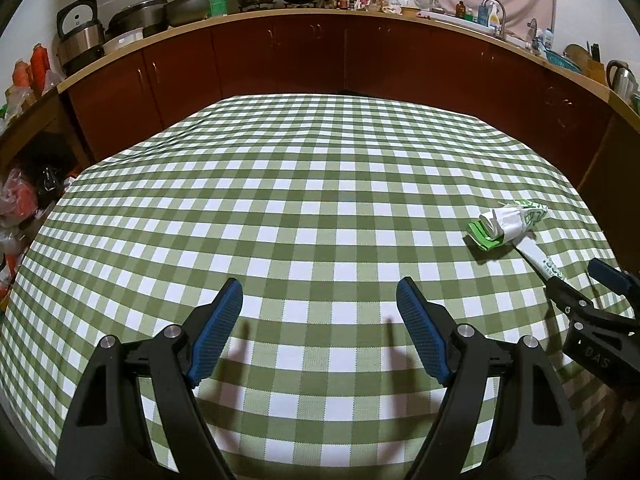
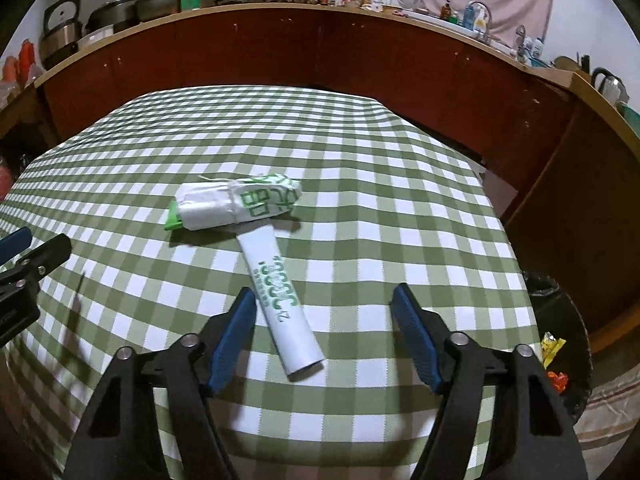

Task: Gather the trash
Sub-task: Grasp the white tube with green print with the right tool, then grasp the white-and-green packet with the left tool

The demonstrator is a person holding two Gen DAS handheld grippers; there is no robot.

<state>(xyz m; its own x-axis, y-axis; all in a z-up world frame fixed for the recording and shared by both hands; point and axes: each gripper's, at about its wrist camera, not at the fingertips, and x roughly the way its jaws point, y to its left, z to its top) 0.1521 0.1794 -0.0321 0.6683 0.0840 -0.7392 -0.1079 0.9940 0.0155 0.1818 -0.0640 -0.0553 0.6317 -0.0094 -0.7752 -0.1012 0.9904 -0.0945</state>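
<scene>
Bright overhead light on the tablecloth (image 1: 320, 200); sharp finger shadows at the bottom (fisheye bends edges, dark corners).

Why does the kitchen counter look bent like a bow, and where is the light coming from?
Left wrist view: the fisheye lens bows the counter and darkens the corners; the left tongs throw two soft shadows toward the camera, so the light sits ahead and above. Right wrist view: same bending, slight blur on the paper tube, and shadows under the wrapped bundle.

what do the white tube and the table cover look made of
White tube: probably thin paper or card, matte, printed green, rolled with an open hollow end. Table cover: looks like woven cloth, matte green-and-white check, with soft ripples near its far edge.
</scene>
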